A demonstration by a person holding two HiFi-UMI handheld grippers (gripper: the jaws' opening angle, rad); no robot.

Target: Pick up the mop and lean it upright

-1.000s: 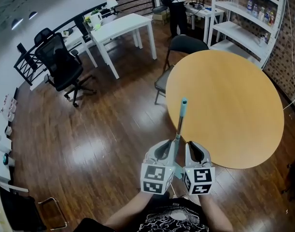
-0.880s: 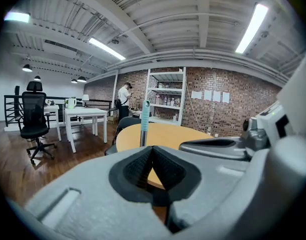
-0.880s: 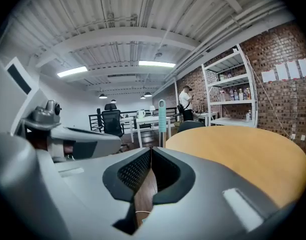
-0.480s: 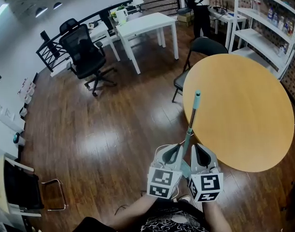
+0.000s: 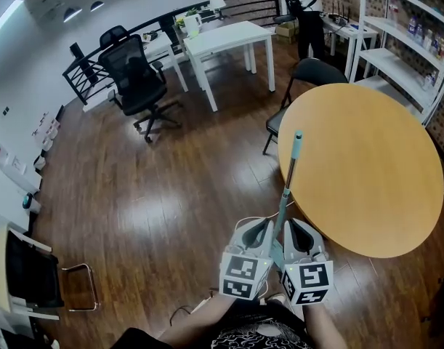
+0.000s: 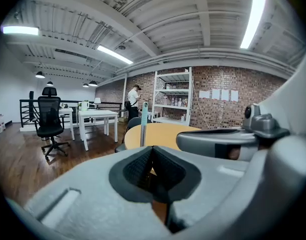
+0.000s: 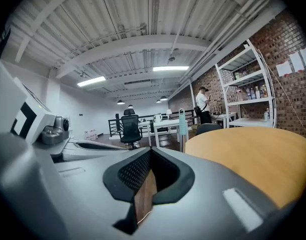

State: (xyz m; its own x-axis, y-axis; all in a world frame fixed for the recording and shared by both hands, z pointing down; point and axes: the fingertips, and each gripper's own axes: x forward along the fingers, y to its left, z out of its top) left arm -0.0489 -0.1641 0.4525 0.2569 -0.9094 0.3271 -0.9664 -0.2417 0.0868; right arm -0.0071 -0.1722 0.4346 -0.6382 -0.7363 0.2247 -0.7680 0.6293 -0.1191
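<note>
Nearest to us, our left gripper (image 6: 151,151) and right gripper (image 7: 149,153) sit side by side, each with its jaws pressed together on nothing. Just ahead we see the mop (image 5: 289,173), a slim grey metal handle with a teal tip. It stands upright at the near edge of the round tan wooden table (image 5: 367,166), its lower end hidden behind the grippers. The dark glossy wooden floor (image 5: 156,202) spreads to the left. Further off stand a black chair (image 5: 312,70) at the table, a black wheeled office chair (image 5: 138,78), a white rectangular table (image 5: 229,36) and white shelving (image 5: 403,46).
</note>
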